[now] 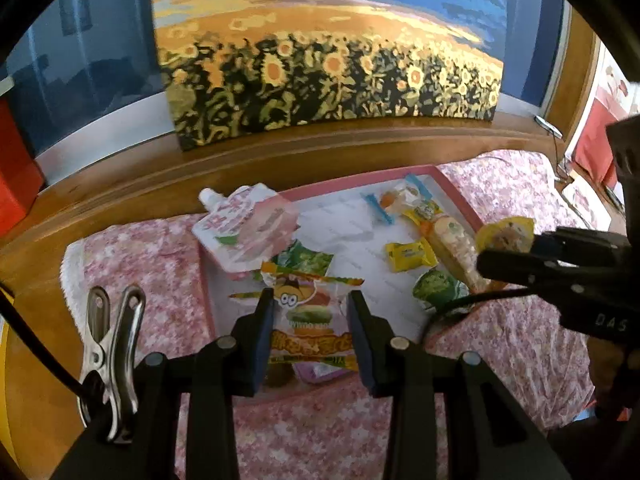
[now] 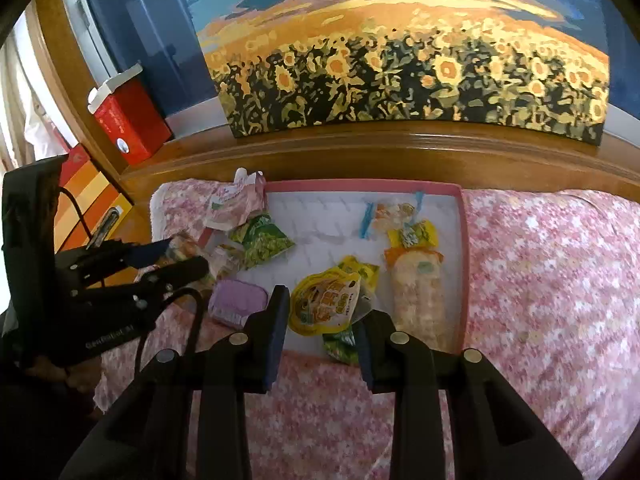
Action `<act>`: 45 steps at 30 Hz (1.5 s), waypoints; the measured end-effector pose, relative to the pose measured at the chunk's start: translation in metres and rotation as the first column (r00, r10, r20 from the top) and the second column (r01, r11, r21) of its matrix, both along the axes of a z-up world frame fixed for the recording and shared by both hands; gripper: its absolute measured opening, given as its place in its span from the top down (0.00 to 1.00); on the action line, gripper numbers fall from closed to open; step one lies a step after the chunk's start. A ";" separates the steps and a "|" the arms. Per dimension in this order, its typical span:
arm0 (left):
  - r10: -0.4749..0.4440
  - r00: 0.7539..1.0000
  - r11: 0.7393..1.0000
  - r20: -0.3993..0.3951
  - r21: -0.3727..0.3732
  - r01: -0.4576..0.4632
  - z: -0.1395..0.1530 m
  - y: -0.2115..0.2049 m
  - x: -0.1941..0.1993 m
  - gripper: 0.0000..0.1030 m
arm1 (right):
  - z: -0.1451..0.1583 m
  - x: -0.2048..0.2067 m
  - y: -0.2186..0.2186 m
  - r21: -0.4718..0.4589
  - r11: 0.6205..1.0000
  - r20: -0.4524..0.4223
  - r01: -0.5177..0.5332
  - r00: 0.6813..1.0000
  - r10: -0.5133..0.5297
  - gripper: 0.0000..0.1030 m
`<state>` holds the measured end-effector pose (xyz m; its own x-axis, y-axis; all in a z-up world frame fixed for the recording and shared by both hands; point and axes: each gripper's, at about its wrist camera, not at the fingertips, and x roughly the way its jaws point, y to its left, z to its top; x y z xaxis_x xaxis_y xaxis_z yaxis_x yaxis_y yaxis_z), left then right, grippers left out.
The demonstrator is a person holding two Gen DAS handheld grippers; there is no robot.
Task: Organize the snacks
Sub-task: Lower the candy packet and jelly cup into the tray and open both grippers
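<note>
Left wrist view: my left gripper (image 1: 311, 294) was closed on a cartoon snack bag (image 1: 310, 320), pads pinching its two side edges, with the bag hanging over the near end of the pink-rimmed tray (image 1: 352, 179). Right wrist view: the right gripper (image 2: 326, 304) was clamped the same way on a yellow pouch (image 2: 320, 300), over the tray's near right part. The tray sat on a floral bedcover (image 2: 540, 280), just below a wooden ledge (image 2: 380, 148) carrying a sunflower painting (image 1: 320, 60).

Other snacks lay loose in the tray: a spout pouch (image 1: 244, 232) overhanging the far left rim, a green packet (image 2: 264, 244), a long cracker pack (image 2: 418, 296) along the right wall, and a purple packet (image 2: 238, 300) at the near left edge.

Risks as I judged them:
- Both grips were on thin, slippery film edges. A quick swing could let a bag slide out and drop onto the bedcover.
- The two grippers worked near each other over one tray, so crossing paths could knock them together.
- Lowering either bag carelessly could shove the purple packet or the spout pouch off the rim.
- The soft bedding under the tray could let it tip if I pressed down on one side.
- The cable near the right gripper could snag a packet.
</note>
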<state>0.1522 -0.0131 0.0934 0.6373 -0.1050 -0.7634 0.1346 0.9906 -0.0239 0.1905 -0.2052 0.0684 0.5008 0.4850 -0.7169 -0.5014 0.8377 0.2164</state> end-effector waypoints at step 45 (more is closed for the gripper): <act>0.049 0.997 0.998 -0.065 -0.030 -0.051 -0.019 0.000 0.040 0.29 | -0.012 0.043 0.031 -0.117 0.993 -0.016 -0.035 0.999 0.033 0.44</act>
<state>0.1921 -0.0132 0.0745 0.5918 -0.0994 -0.8000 0.0823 0.9946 -0.0627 0.2337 -0.1744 0.0559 0.4751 0.4139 -0.7765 -0.5275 0.8403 0.1251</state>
